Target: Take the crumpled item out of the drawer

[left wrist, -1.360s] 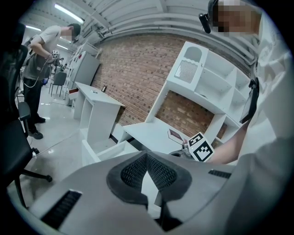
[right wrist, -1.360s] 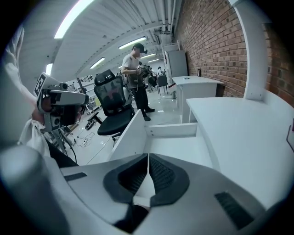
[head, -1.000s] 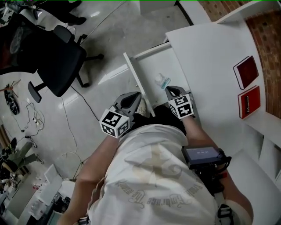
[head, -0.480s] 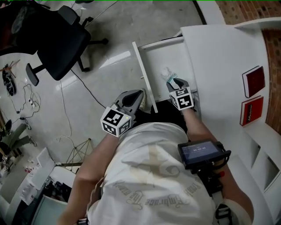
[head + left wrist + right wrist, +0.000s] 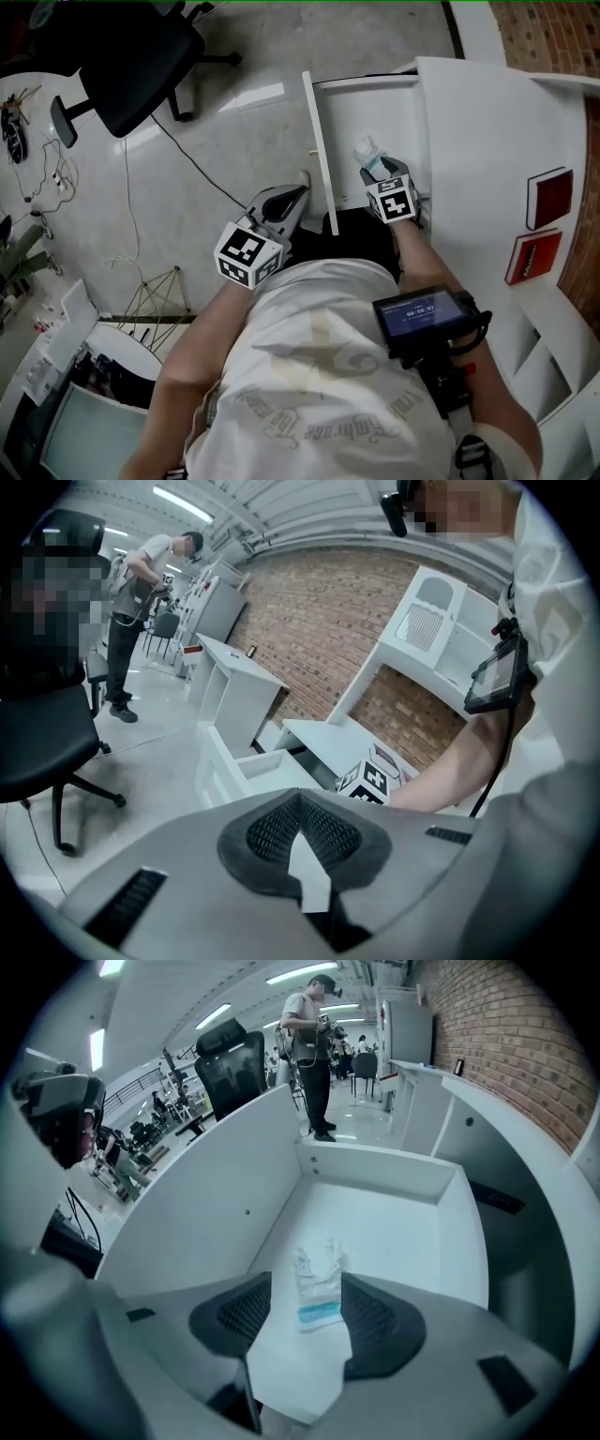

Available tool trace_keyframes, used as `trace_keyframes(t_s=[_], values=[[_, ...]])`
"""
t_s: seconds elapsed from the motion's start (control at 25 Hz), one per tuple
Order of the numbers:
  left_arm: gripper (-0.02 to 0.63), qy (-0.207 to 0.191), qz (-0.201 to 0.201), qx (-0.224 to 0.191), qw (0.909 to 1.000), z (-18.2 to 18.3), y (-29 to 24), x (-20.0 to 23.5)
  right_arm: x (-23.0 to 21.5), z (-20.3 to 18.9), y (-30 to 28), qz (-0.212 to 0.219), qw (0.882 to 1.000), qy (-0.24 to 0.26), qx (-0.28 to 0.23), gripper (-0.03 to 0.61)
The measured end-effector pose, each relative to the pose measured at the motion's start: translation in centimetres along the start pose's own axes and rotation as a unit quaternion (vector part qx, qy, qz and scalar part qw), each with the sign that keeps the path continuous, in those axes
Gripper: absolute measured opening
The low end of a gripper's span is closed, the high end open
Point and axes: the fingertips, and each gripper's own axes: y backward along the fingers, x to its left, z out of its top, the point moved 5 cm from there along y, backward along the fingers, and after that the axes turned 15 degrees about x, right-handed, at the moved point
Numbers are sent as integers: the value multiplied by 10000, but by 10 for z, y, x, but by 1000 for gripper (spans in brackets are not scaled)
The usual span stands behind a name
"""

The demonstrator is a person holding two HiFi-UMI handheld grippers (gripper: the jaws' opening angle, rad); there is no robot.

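Note:
The white drawer (image 5: 320,141) stands pulled out from under the desk. On its floor lies the crumpled item (image 5: 367,150), clear wrapping with a blue-green strip. My right gripper (image 5: 380,171) reaches into the drawer and its jaws are opening. In the right gripper view the crumpled item (image 5: 316,1277) lies between the tips of the right gripper (image 5: 305,1290), and the pads do not press on it. My left gripper (image 5: 292,197) hangs outside the drawer front, over the floor. In its own view the left gripper (image 5: 298,799) is shut, with nothing in it.
The white desk top (image 5: 478,159) to the right carries two red boxes (image 5: 548,197) (image 5: 532,255). A black office chair (image 5: 141,56) stands on the floor at the upper left, with a cable (image 5: 178,155) and a tripod (image 5: 155,291) nearby. A person (image 5: 314,1044) stands far behind the drawer.
My right gripper has moved forward into the drawer until its tips reach the crumpled item. The left gripper has stayed beside the drawer front.

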Motion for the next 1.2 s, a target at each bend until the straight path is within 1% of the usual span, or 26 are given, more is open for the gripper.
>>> trace_keyframes(t_s=[0.2,0.36,0.64,0.88,1.2], values=[[20,199,136,-2,9997,-6,5,9,-3,14,-16,-42,9993,287,237,278],[20,378,246,-63,9990,-8,8,13,-4,19,-33,-67,9973,566,459,301],[20,567,362,-99,9977,-12,8,18,-7,26,-56,-82,9951,736,649,305],[20,673,437,-108,9967,-14,9,19,-11,24,-69,-152,9917,906,903,307],[20,742,479,-49,9961,-16,13,18,-13,18,-75,-209,9884,962,1160,305]])
